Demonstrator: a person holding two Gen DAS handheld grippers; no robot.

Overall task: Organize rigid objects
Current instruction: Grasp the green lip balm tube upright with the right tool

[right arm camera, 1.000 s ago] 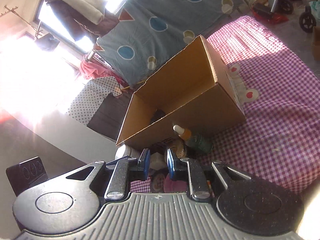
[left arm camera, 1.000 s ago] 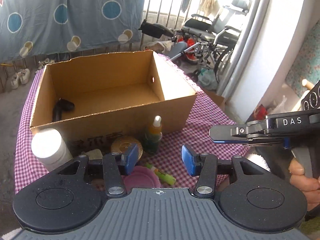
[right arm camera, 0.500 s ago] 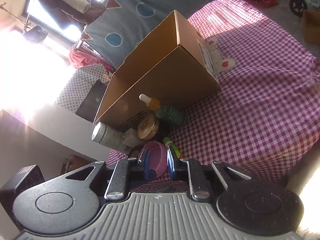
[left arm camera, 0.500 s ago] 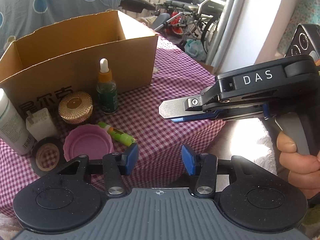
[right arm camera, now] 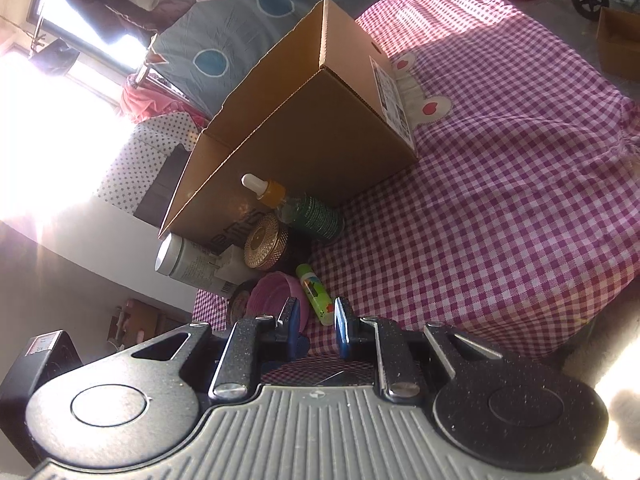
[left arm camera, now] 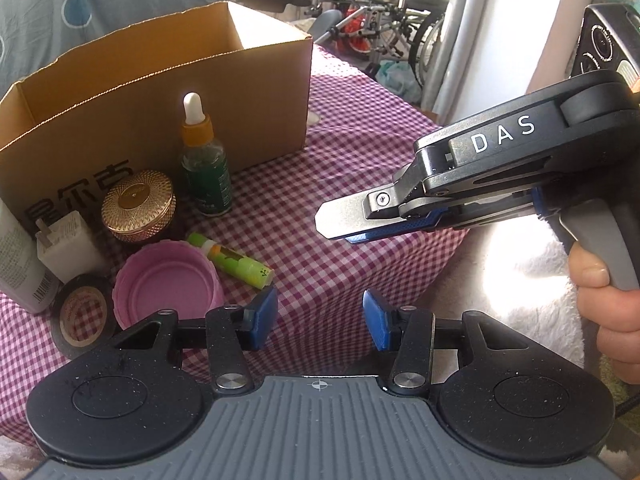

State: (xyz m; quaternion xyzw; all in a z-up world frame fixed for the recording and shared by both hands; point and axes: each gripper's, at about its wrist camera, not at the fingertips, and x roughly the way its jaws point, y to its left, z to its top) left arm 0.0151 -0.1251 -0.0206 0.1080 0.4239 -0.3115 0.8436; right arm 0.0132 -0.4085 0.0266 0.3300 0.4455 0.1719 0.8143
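An open cardboard box (left arm camera: 160, 92) stands on the pink checked cloth (left arm camera: 360, 168). In front of it are a green dropper bottle (left arm camera: 206, 176), a gold-lidded jar (left arm camera: 138, 206), a white plug (left arm camera: 68, 244), a white bottle (left arm camera: 16, 256), a tape roll (left arm camera: 82, 316), a pink lid (left arm camera: 168, 284) and a green tube (left arm camera: 232, 262). My left gripper (left arm camera: 320, 320) is open and empty, low over the cloth right of the tube. My right gripper (right arm camera: 316, 322) is nearly closed on nothing; the green tube (right arm camera: 316, 294) lies just beyond its tips.
A person's hand (left arm camera: 608, 312) holds the right gripper's handle over a white fluffy cover (left arm camera: 520, 272) at the table's near right edge. A wheelchair (left arm camera: 392, 12) stands behind the table. A small cardboard box (right arm camera: 620, 40) sits on the floor.
Both grippers have sunk toward the table. The left view dropped from looking into the box to facing the items in front of it, and the right gripper came closer alongside.
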